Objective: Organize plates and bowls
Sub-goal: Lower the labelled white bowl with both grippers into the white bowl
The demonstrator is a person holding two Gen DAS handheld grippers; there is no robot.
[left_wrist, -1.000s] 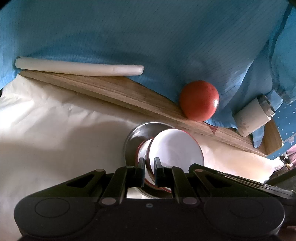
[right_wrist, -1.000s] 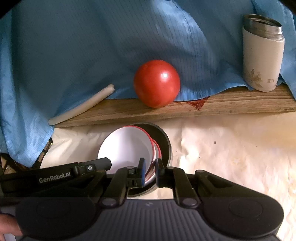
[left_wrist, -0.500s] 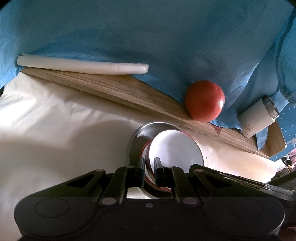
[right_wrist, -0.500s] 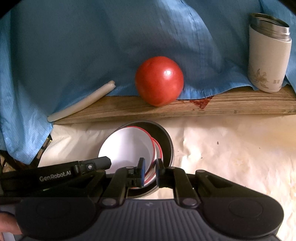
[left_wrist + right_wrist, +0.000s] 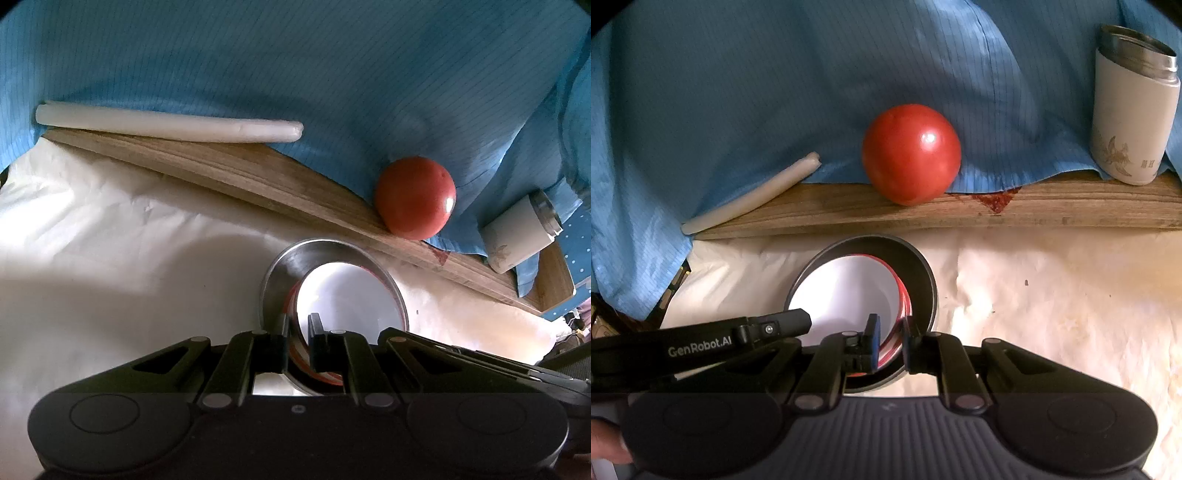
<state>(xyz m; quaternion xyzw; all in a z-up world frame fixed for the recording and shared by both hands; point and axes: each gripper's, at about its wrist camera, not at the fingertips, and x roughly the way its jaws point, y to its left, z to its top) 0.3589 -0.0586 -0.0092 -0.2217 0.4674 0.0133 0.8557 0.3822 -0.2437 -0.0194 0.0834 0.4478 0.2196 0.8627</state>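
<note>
Both grippers pinch the red-rimmed white bowl point(image 5: 347, 295) at its near rim: left gripper point(image 5: 298, 332) on one side, right gripper point(image 5: 891, 334) opposite, nested inside the steel bowl point(image 5: 919, 266) directly ahead.

bowls point(image 5: 849, 295) nested in pan point(image 5: 919, 266), tomato point(image 5: 911, 153) behind

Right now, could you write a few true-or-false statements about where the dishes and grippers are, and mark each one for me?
1. The white bowl with a red rim sits inside the metal bowl. True.
2. The left gripper is wide open. False: it is shut on the white bowl's rim.
3. The tomato rests on the wooden board. True.
4. The flask lies inside the metal bowl. False: it stands on the board.
5. The right gripper grips the white bowl's rim. True.
</note>
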